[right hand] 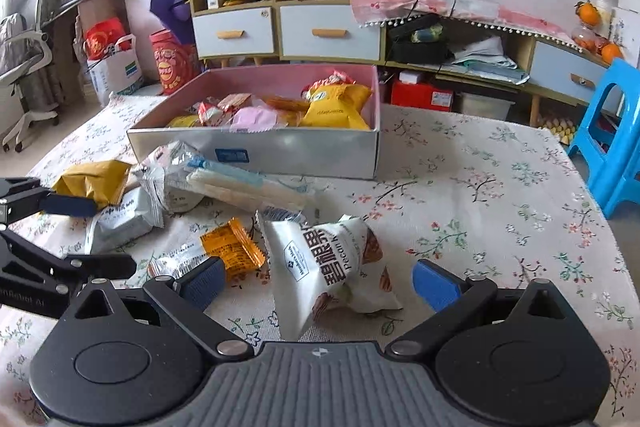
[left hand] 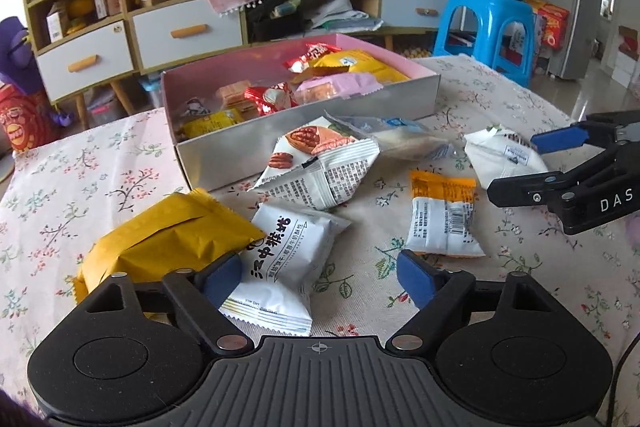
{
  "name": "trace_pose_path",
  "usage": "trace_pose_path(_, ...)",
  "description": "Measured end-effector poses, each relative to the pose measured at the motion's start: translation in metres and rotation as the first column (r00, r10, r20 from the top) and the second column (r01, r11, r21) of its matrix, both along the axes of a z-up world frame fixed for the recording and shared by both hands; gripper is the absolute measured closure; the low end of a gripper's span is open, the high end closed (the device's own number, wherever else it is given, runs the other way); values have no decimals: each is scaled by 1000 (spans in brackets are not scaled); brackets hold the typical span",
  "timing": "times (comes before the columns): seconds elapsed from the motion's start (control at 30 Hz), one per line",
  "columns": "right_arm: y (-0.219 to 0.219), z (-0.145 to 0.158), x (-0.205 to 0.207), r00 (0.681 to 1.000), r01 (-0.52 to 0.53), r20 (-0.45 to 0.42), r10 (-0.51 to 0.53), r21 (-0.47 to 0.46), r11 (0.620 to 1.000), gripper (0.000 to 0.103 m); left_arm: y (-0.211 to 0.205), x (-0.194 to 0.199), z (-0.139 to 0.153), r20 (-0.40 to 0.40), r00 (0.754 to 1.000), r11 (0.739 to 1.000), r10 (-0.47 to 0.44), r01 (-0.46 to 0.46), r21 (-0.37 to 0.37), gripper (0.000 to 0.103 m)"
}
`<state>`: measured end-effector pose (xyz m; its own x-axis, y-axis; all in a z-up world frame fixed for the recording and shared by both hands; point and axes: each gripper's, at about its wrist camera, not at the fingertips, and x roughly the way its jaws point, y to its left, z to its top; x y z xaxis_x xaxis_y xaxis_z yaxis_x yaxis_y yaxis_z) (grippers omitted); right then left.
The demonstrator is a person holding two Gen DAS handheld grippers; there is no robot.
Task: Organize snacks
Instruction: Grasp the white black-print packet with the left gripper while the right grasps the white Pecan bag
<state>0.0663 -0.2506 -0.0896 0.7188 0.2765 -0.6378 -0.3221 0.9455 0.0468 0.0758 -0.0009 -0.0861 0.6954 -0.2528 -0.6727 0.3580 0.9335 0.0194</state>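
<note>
Nearby, loose packets crowd the yellow bag point(left hand: 168, 239) beside the box point(left hand: 304, 131).

You have a table with a flowered cloth point(right hand: 480, 195). On its far part stands an open box point(right hand: 280, 151) with pink inside walls. Nearer, loose packets lie directly on the cloth: a yellow bag point(left hand: 168, 239) at left, a white packet point(left hand: 288, 247) beside it, an orange-and-white packet point(left hand: 444, 215), and a pecan packet point(right hand: 332, 267) at right.
</note>
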Motion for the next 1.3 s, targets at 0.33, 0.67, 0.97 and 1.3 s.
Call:
trace_pose_path(0.33,8,-4,15,999,30,-23,-30,-3,1000,15,11,16,-6,-28,999,1000,20,-20,-3,19)
trace_pose_path(0.67,21,-4,25,998,47,-43,-50,-65,997,27,18,19,-4,-45,998,999,40,-41,-12,29)
trace_pose_path(0.97,18,-4,27,996,48,-65,-54,-90,995,47,21,20,-2,-39,997,997,69,-70,-19,50)
trace_pose_path(1.3,21,-2,25,997,28,-73,-36,-114,993,50,18,18,1,-54,996,997,71,-72,-15,58)
